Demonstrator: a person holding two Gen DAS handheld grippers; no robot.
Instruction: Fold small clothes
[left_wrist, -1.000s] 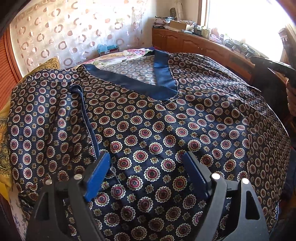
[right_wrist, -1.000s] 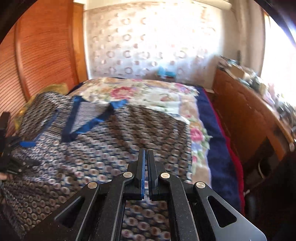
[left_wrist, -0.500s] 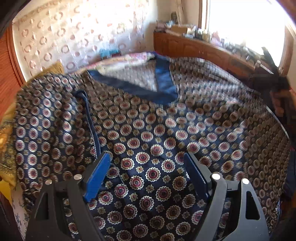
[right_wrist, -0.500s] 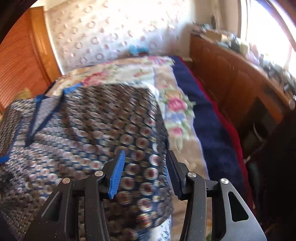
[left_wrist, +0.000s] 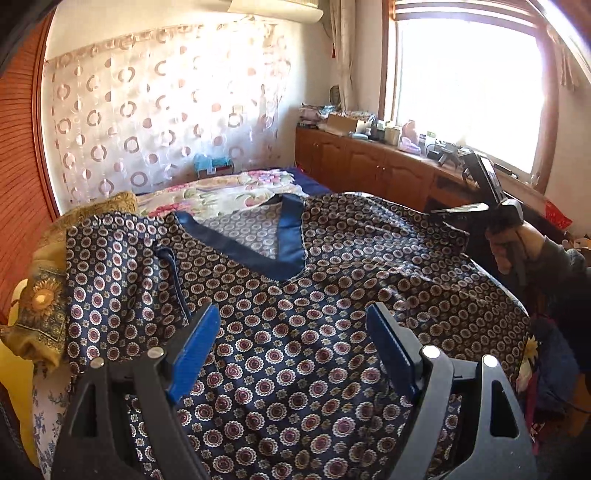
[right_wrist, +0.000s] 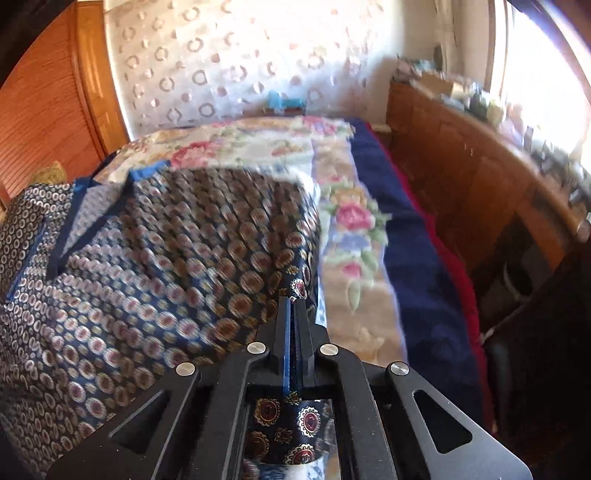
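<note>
text: none legible | sill clutter (left_wrist: 406, 136): perhaps labelled, too small to read

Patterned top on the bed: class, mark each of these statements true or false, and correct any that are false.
1. The right claw is shut on the patterned top. True: its jaws are closed with an edge of the cloth pinched between them.
2. The left claw is shut on the neckline. False: its jaws stand wide apart above the cloth and hold nothing.
3. The top has a plain dark blue V-shaped neckband. True.
4. The top lies on a bare wooden table. False: it lies on a bed with a floral cover.
5. A yellow cushion with a sunflower design sits at the top's left side in the left wrist view. True.
</note>
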